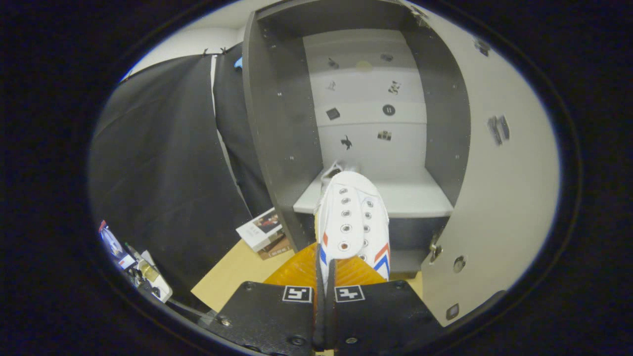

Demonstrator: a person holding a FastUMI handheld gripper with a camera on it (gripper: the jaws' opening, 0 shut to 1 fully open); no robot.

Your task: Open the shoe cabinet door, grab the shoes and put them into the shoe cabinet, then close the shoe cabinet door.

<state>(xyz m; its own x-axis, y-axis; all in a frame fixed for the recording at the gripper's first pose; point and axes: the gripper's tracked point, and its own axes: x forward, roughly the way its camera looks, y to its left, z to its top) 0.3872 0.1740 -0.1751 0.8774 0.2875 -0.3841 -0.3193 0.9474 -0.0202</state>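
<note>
My gripper (326, 269) is shut on a white shoe (352, 215) with red and blue stripes and metal eyelets; both fingers pinch its side near the opening. The shoe hangs toe forward, reaching over the front edge of the pale shelf (410, 195) inside the dark grey shoe cabinet (277, 123). The cabinet stands open, its white door (499, 188) swung out to the right of the shoe. Small stickers dot the cabinet's pale back panel (366, 99).
Boxes or books (262, 230) lie on the wooden floor (232, 277) at the cabinet's lower left corner. Black cloth hangs to the left of the cabinet. Small clutter (133, 267) sits low on the far left. A lower compartment (405, 259) shows beneath the shelf.
</note>
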